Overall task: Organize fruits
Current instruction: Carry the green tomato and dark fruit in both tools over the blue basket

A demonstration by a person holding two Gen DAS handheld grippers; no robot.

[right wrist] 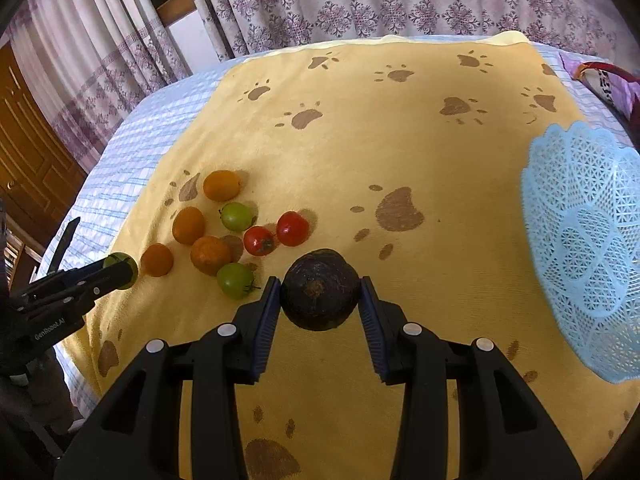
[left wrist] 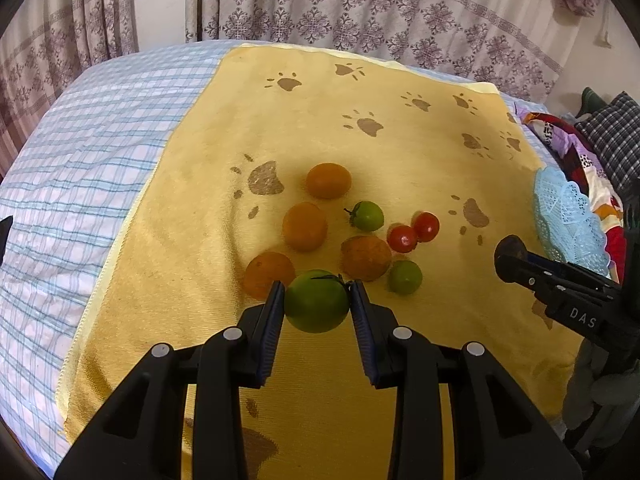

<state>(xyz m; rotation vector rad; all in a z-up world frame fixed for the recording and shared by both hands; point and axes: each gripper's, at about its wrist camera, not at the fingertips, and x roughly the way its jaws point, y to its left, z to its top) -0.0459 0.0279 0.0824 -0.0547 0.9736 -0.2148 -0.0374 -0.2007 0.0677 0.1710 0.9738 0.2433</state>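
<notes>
Gripping a large green fruit [left wrist: 317, 306] between both pads of the left tool [left wrist: 317, 300], lifted just clear of the yellow paw-print towel [left wrist: 360, 152] spread over a checked bedsheet [left wrist: 100, 128]. Clamping, in the right tool [right wrist: 320, 296], a dark, rough-skinned round fruit [right wrist: 320, 294], possibly an avocado, also raised above the towel. Leaving a loose cluster on the towel: four oranges [left wrist: 305, 226], two smaller green tomatoes [left wrist: 367, 216] and two red tomatoes [left wrist: 414, 232], all close together, some touching. Lying well off to the right of that cluster, at the towel's right edge, a pale blue lattice basket [right wrist: 580, 248], apparently bare inside as far as the right wrist view shows. Judging the basket the likely destination, though nothing in view confirms it. Turning on one relation: basket to the right of both tools, far nearer the right tool than the left, so right hand much better placed for a first drop, with a short sideways and forward carry. Needing a longer crossing for the left tool, passing over or in front of the right tool's side. Offering no real long axis on either fruit, both near round, so orientation on release mattering little; rolling off the soft, uneven bed the more probable risk.
</notes>
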